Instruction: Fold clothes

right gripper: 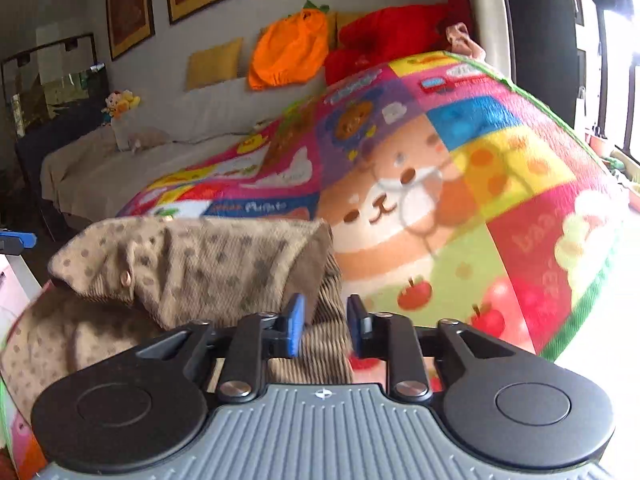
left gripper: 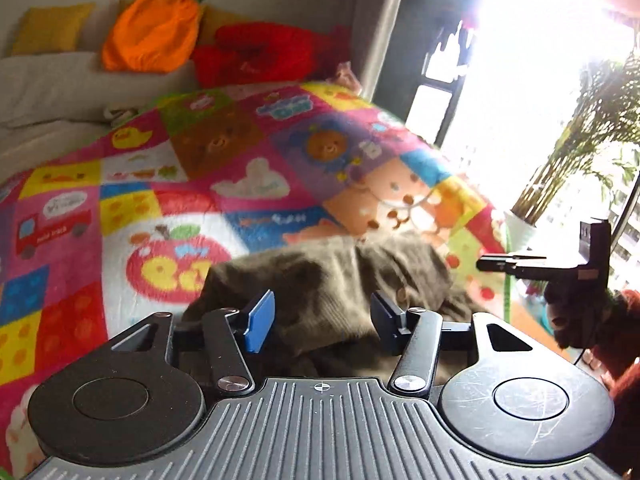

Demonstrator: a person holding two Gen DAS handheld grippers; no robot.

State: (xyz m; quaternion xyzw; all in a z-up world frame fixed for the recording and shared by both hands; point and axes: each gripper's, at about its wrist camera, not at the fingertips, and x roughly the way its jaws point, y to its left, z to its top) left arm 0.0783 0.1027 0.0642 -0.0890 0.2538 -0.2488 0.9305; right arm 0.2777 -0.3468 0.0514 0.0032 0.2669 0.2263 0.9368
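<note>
A brown dotted garment (left gripper: 332, 276) lies crumpled on a colourful cartoon blanket (left gripper: 168, 184). My left gripper (left gripper: 322, 322) is open just above the garment's near part, jaws wide apart and empty. In the right wrist view the garment (right gripper: 188, 260) lies bunched at the left, with a ribbed striped part (right gripper: 324, 344) running between the jaws. My right gripper (right gripper: 325, 326) is open around that ribbed edge, with a gap on both sides. The right gripper also shows in the left wrist view (left gripper: 516, 264) at the right, held by a hand.
The blanket (right gripper: 460, 184) covers a bed. An orange cushion (left gripper: 152, 32), red cushions (left gripper: 260, 52) and yellow cushions lie at the back by the wall. A bright window and a potted plant (left gripper: 580, 152) stand at the right.
</note>
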